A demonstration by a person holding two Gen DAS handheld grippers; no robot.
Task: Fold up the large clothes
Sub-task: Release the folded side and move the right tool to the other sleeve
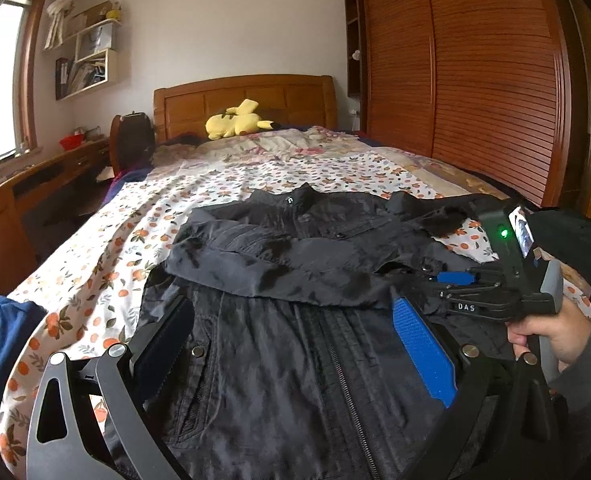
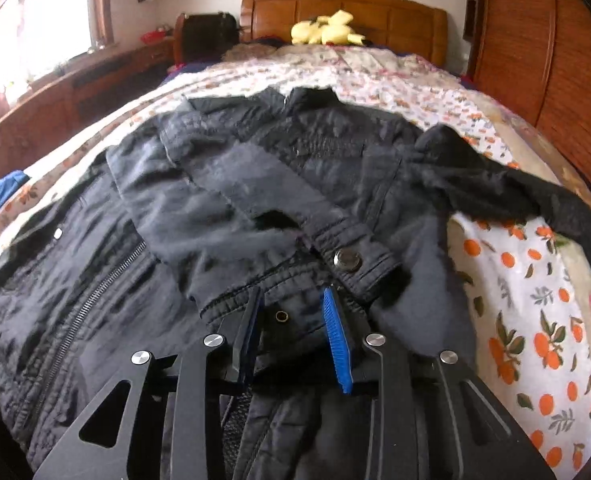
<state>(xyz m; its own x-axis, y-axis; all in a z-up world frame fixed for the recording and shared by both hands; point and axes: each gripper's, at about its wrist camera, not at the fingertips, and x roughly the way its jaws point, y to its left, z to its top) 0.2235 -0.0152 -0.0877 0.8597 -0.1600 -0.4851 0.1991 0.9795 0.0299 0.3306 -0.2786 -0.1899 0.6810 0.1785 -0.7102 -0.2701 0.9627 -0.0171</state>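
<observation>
A black zip jacket (image 1: 295, 320) lies front-up on the floral bedsheet (image 1: 95, 248). One sleeve (image 1: 279, 268) is folded across its chest, and the cuff with a metal snap (image 2: 347, 260) lies near my right gripper. The other sleeve (image 2: 515, 184) stretches out to the right. My left gripper (image 1: 295, 320) is open wide and empty, above the jacket's front. My right gripper (image 2: 291, 300) is open, its fingertips around the jacket fabric just below the cuff; it also shows in the left wrist view (image 1: 451, 280), held by a hand.
A yellow plush toy (image 1: 235, 120) lies by the wooden headboard (image 1: 247, 100). A wooden wardrobe (image 1: 475, 80) stands right of the bed, a desk (image 1: 35, 184) and window to the left. A blue garment (image 1: 3, 344) lies at the bed's left edge.
</observation>
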